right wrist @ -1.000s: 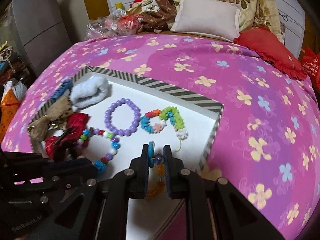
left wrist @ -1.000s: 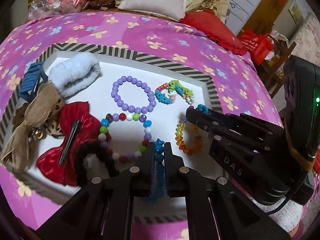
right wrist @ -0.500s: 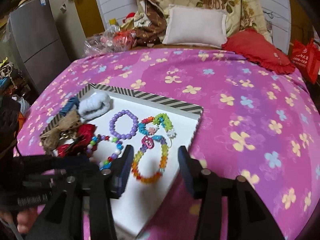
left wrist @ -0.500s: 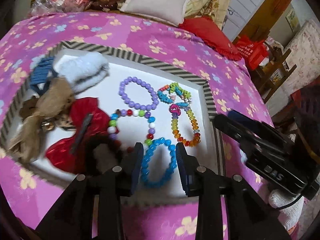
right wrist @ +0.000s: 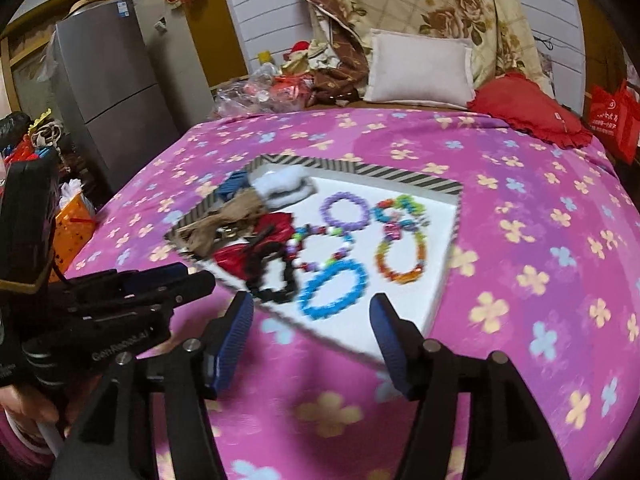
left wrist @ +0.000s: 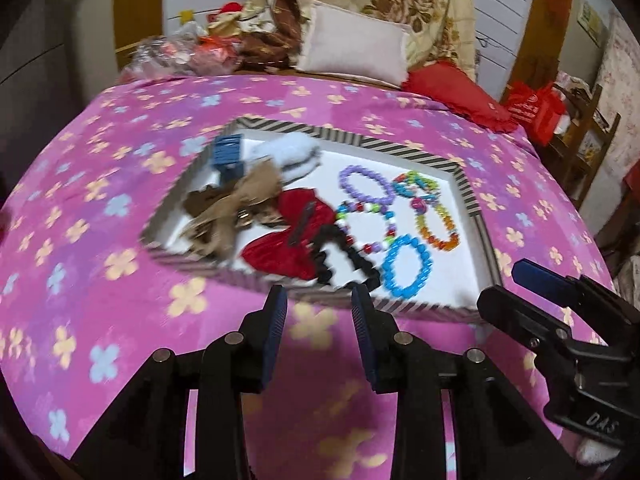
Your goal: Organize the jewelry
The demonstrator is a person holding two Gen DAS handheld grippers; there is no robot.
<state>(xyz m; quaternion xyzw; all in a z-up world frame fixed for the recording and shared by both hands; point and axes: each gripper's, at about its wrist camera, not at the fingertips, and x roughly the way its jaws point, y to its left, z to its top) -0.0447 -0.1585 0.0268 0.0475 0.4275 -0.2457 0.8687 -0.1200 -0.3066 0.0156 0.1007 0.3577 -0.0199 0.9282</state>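
Left tongs (left wrist: 319, 300) spread, empty, right tongs (right wrist: 312, 312) spread wider, above tray (left wrist: 466, 188)

Hovering with left claw (left wrist: 318, 300) spread apart, blue-padded fingers (left wrist: 276, 320) gripping nothing. Holding right claw (right wrist: 312, 312) spread wider, likewise gripping nothing. Appearing in each other's views: right claw (left wrist: 516, 284) at the right edge of the left wrist view, left claw (right wrist: 192, 276) at the left edge of the right wrist view, side by side.
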